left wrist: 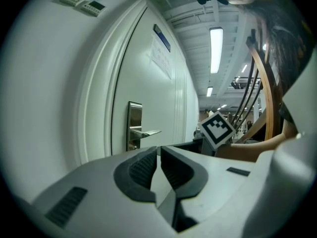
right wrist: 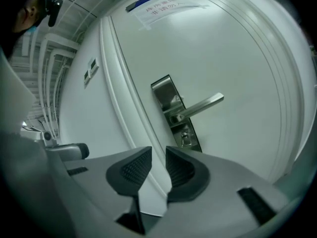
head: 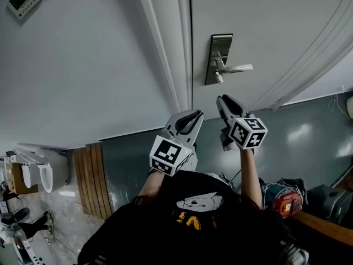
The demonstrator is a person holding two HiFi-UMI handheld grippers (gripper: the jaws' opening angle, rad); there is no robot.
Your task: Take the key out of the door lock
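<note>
The right tongs [right wrist: 158,151] are hanging released, a bare gap showing between the pads. They are pointing at the door [right wrist: 237,58]. The key [right wrist: 185,140] is sitting in the lock under the lever handle [right wrist: 200,105], ahead of their tips and untouched. The left tongs [left wrist: 159,150] are hovering clenched and empty on the right pair's left.
</note>
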